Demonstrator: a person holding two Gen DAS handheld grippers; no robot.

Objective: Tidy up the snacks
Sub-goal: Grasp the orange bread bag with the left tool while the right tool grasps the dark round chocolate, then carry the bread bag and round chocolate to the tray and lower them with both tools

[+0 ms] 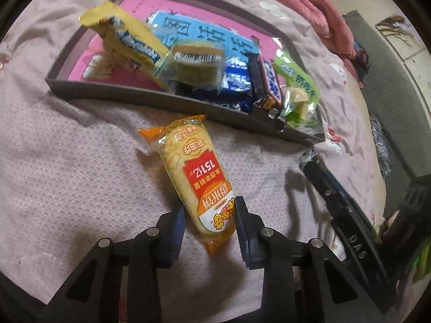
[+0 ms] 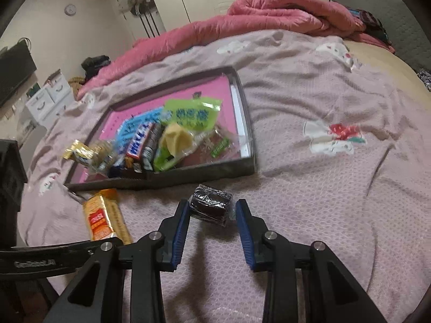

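A dark tray with a pink bottom lies on the bed and holds several snack packs. In the left wrist view an orange rice-cracker pack lies on the blanket in front of the tray, its near end between the fingers of my left gripper; the jaws stand apart around it, and I cannot tell if the pads touch it. It also shows in the right wrist view. My right gripper has a small dark wrapped cake between its blue pads, just above the blanket; the grip is unclear.
In the tray are a yellow pack, a clear-wrapped cake, a blue pack, chocolate bars and a green pack. A pink quilt lies at the bed's far side. The right gripper's body is beside the left one.
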